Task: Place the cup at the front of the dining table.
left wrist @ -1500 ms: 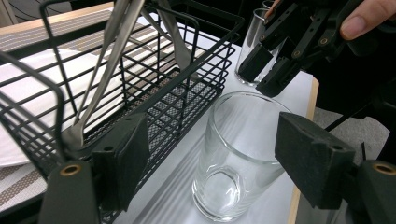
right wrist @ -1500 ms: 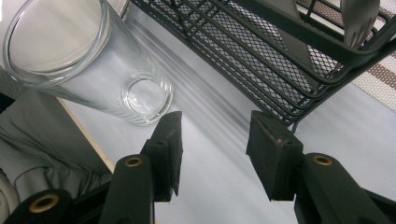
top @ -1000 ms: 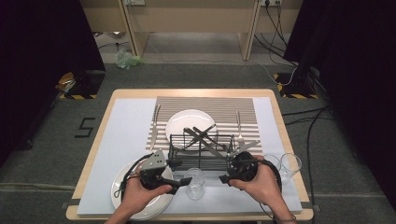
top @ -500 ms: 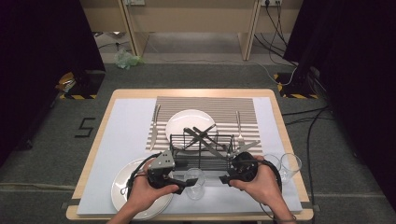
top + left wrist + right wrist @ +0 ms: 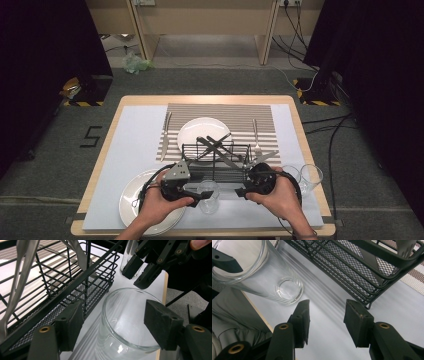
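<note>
A lab recording bay: black curtains (image 5: 45,45), floor cables (image 5: 330,135), hazard-taped stands (image 5: 80,102).

A black wire rack (image 5: 216,159) is positioned near the front of the table (image 5: 125,102), on a pale blue mat (image 5: 132,145). Several pieces of metal cutlery (image 5: 215,147) are seen leaning crosswise inside the rack. Behind it, a white plate (image 5: 197,131) is set on a striped placemat (image 5: 220,112), with a knife (image 5: 165,135) laid to its left and a fork (image 5: 256,134) to its right. A second white plate (image 5: 131,202) is located at the front left corner of the mat. Two further clear glasses (image 5: 311,176) are observed at the front right. Cables (image 5: 340,125) are noted on the grey floor.
</note>
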`<act>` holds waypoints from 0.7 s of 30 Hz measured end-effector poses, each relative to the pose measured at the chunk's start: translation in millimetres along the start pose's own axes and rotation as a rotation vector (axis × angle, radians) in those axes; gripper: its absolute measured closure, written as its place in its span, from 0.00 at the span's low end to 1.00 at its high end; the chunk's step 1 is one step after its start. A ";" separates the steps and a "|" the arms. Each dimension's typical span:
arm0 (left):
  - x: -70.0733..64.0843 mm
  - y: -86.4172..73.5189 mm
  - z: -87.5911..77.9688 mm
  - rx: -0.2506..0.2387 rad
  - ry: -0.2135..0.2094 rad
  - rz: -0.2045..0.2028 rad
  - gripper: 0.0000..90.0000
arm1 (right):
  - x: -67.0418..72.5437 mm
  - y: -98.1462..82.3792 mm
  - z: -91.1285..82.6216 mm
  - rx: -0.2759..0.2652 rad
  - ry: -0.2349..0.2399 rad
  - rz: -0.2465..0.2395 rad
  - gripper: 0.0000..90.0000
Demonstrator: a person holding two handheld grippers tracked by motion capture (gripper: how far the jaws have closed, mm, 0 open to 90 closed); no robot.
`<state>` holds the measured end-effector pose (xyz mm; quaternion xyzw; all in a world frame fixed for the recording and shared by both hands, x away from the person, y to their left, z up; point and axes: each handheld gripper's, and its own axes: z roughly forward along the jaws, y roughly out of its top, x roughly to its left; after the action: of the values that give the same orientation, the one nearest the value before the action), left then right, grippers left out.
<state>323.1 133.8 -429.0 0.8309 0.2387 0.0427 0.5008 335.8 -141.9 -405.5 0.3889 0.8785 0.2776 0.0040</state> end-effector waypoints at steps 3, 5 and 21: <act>0.7 0.3 0.8 0.009 -0.005 -0.005 0.40 | -0.1 -0.3 0.1 0.000 -0.001 0.002 0.61; 1.0 0.6 1.2 0.013 -0.001 -0.003 0.41 | -0.2 -0.3 0.1 0.001 0.000 0.003 0.61; 1.1 1.8 4.3 0.034 -0.011 0.005 0.55 | -1.3 -0.6 0.5 0.003 0.003 0.004 0.62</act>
<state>326.0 130.1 -429.8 0.8402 0.2345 0.0356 0.4876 336.4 -142.9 -406.4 0.3901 0.8782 0.2768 0.0014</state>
